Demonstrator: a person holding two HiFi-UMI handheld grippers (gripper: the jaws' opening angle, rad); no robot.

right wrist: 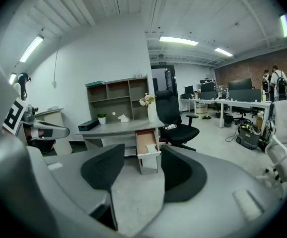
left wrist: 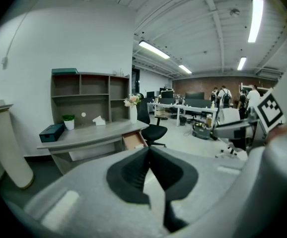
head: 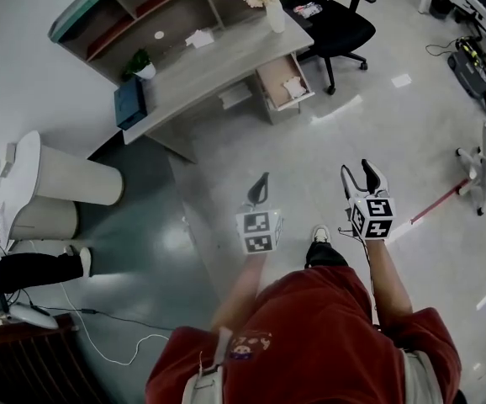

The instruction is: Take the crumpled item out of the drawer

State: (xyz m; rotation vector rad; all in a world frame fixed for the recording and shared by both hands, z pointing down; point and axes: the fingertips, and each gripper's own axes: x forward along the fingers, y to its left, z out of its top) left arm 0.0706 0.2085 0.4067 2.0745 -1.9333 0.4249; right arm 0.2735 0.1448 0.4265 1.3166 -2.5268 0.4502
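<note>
A grey desk (head: 194, 72) stands ahead with its drawer (head: 270, 81) pulled open; the same drawer (right wrist: 144, 144) shows in the right gripper view. A white crumpled item (head: 293, 86) lies inside the drawer, also visible as a crumpled item (right wrist: 150, 147) from the right. My left gripper (head: 262, 179) is held over the floor well short of the desk, jaws together. My right gripper (head: 360, 173) hangs beside it, jaws spread apart, nothing between them. Both are far from the drawer.
A black office chair (head: 335, 25) stands right of the desk. A vase of flowers (head: 270, 0), a potted plant (head: 141, 63) and a dark box (head: 130, 102) sit on the desk. White bins (head: 62, 175) stand left; a chair base (head: 478, 171) lies right.
</note>
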